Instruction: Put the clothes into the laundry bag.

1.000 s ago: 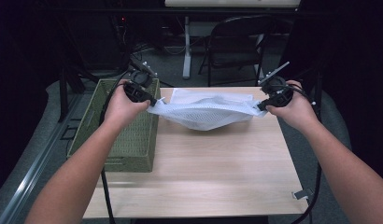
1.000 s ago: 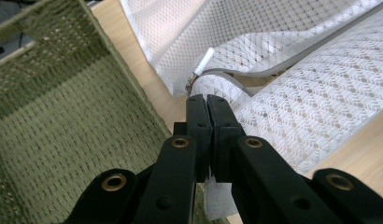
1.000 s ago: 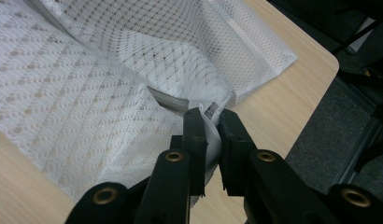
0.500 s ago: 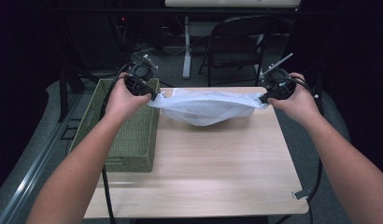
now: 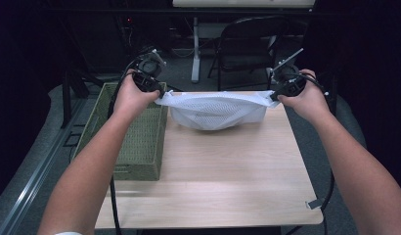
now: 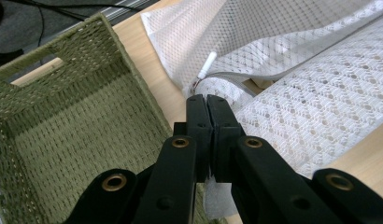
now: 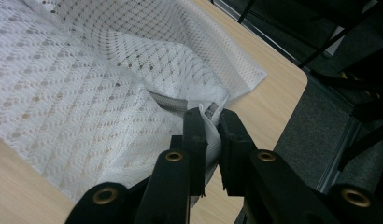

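A white mesh bag (image 5: 216, 110) hangs stretched between both hands above the far part of the wooden table (image 5: 213, 176), its belly sagging toward the top. My left gripper (image 5: 157, 93) is shut on the bag's left corner; in the left gripper view the left gripper (image 6: 208, 100) pinches the mesh bag (image 6: 311, 93) just below the white zipper pull (image 6: 207, 64). My right gripper (image 5: 276, 95) is shut on the right corner. Seen from the right gripper view, the right gripper (image 7: 212, 116) has a fold of mesh bag (image 7: 87, 84) and zipper edge between its jaws.
A green woven basket (image 5: 140, 132) stands at the table's left edge, under my left hand; the basket (image 6: 63, 121) looks hollow inside. A dark folding chair (image 5: 247, 44) stands beyond the table. A cable hangs off the table's right side.
Both hands have risen and moved slightly away from me, lifting the bag and pulling it tauter. Both grips stay as they were.
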Demonstrator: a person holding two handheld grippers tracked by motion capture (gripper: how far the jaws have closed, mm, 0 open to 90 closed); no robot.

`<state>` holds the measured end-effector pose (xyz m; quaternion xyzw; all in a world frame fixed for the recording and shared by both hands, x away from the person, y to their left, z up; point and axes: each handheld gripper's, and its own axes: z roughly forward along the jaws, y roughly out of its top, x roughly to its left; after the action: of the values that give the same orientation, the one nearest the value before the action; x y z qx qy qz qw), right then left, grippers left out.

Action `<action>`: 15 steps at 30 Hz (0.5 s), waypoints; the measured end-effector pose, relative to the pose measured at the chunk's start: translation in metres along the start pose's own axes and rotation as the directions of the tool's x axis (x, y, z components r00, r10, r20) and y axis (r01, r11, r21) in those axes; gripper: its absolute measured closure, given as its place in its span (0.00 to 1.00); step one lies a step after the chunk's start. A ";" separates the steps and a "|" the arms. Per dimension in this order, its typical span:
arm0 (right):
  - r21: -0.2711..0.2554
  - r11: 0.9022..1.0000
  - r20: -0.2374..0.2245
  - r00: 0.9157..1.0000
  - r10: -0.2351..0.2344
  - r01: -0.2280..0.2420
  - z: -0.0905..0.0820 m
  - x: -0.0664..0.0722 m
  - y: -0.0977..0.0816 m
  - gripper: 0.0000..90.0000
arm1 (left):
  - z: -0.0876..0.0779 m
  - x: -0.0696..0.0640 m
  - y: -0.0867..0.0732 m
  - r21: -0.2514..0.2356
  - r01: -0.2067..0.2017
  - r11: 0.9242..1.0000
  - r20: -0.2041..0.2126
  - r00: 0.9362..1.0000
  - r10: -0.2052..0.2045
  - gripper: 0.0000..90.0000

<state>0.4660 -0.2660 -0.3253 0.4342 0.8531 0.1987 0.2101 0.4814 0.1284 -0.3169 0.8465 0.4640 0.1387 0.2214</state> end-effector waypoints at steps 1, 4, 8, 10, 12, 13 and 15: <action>0.001 1.000 -0.001 1.000 0.004 -0.004 0.000 -0.001 0.001 0.91 | 0.000 0.001 0.001 -0.002 0.004 1.000 0.000 1.000 -0.004 0.99; -0.008 1.000 0.003 1.000 0.010 -0.010 0.001 -0.003 0.003 0.91 | 0.000 0.003 0.002 -0.008 0.014 1.000 0.004 1.000 -0.014 0.99; -0.017 1.000 0.003 1.000 0.019 -0.019 -0.001 -0.005 0.005 0.91 | -0.002 0.005 0.003 -0.017 0.015 1.000 0.008 1.000 -0.014 0.99; -0.019 1.000 0.003 1.000 0.020 -0.020 -0.001 -0.005 0.005 0.91 | -0.003 0.005 0.003 -0.018 0.010 1.000 0.013 1.000 -0.010 0.99; -0.013 1.000 0.002 1.000 0.019 -0.019 -0.001 -0.005 0.004 0.91 | -0.002 0.003 0.002 -0.015 0.005 1.000 0.011 1.000 -0.005 0.99; -0.010 1.000 0.003 1.000 0.017 -0.017 -0.001 -0.004 0.003 0.91 | -0.002 0.002 0.002 -0.014 0.003 1.000 0.009 1.000 -0.003 0.99; -0.006 1.000 0.004 1.000 0.009 -0.009 0.000 -0.003 0.002 0.91 | -0.001 0.000 0.000 -0.011 -0.002 1.000 0.010 1.000 0.002 0.99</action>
<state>0.4687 -0.2675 -0.3235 0.4380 0.8500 0.2015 0.2124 0.4812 0.1291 -0.3158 0.8465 0.4611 0.1371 0.2281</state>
